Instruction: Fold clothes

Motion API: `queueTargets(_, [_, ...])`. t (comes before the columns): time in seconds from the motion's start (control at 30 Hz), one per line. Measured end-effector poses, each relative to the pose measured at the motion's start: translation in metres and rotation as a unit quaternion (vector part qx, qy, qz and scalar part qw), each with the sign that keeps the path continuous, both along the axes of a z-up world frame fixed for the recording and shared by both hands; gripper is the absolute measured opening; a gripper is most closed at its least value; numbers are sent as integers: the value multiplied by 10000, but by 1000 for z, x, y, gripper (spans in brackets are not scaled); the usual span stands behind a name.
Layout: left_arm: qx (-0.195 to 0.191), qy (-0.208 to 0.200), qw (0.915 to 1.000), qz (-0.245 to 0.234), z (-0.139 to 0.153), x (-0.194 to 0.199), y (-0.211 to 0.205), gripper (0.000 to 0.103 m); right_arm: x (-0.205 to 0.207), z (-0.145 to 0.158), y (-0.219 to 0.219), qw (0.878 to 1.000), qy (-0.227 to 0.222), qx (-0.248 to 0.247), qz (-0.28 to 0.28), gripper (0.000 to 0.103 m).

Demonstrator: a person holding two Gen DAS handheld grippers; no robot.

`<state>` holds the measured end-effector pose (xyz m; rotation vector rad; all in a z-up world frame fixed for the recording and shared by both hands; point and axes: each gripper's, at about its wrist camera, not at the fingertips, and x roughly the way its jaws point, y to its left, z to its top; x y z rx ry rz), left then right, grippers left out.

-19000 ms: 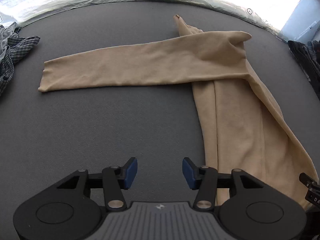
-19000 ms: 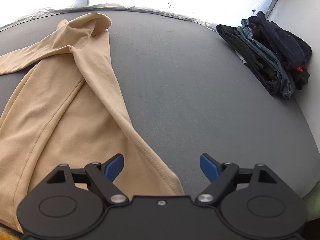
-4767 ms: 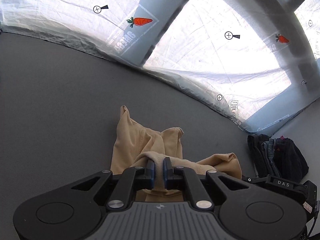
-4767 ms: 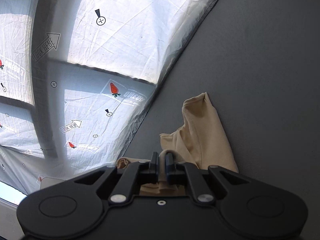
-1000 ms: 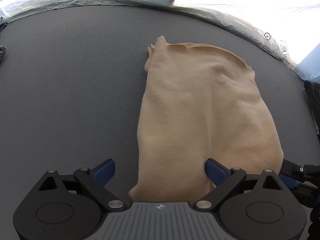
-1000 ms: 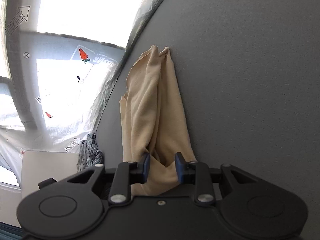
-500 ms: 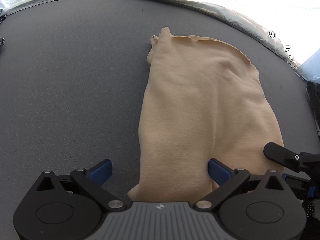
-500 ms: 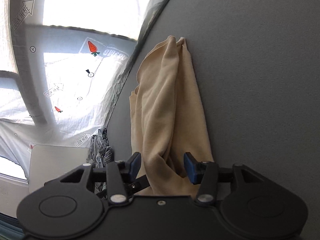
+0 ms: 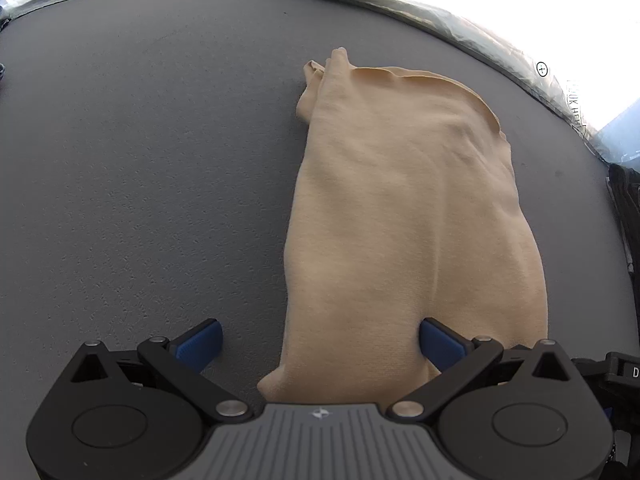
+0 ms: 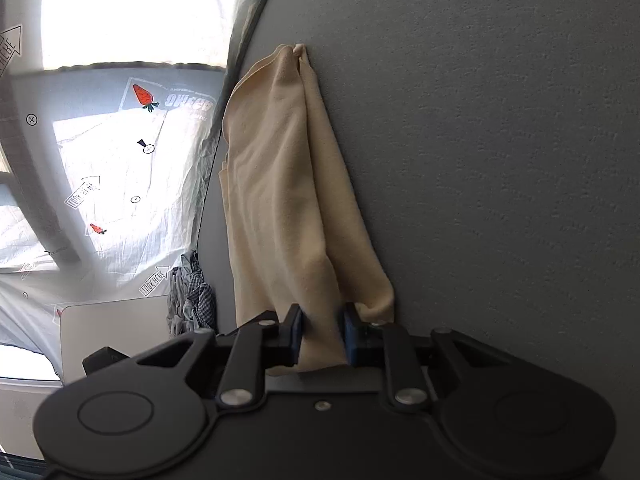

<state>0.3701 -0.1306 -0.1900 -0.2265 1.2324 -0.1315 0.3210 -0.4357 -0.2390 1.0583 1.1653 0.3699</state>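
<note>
A tan garment [image 9: 408,216], folded into a long narrow bundle, lies on the grey table [image 9: 140,168]. Its near end sits between the blue fingertips of my left gripper [image 9: 320,344], which stands wide open around it without pinching. In the right wrist view the same garment [image 10: 288,184] stretches away from my right gripper [image 10: 322,334]. That gripper's jaws are drawn in close, with a thick fold of the near corner pressed between the pads. The right gripper's black body [image 9: 624,372] shows at the lower right edge of the left wrist view.
A dark pile of clothes [image 9: 624,208] lies at the table's right edge. A checked cloth heap [image 10: 192,292] sits at the far side in the right wrist view. White plastic sheeting with carrot marks [image 10: 120,140] hangs beyond the table. Bare grey surface lies left of the garment.
Half a second ago the right gripper's jaws stood wider apart around the garment's corner; now they have closed onto the fold. The left gripper stays open and has barely shifted.
</note>
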Motion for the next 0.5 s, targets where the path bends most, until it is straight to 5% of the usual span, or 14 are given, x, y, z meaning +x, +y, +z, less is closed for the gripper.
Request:
queueTargets(0.13, [214, -156, 9995, -176, 12, -1, 0, 102, 1, 10, -5, 9991, 55, -407, 79, 22])
queueTargets(0.2, [386, -285, 9984, -289, 19, -2, 0, 102, 1, 15, -7, 9980, 82, -611, 119, 36])
queueTargets(0.33, [659, -570, 9954, -393, 32, 5, 6, 102, 8, 30, -7, 9931, -126, -1129, 276, 40])
queueTargets(0.5, [475, -843, 9952, -157, 42, 26, 26, 102, 34, 41, -5, 9866, -426, -1556, 252, 47])
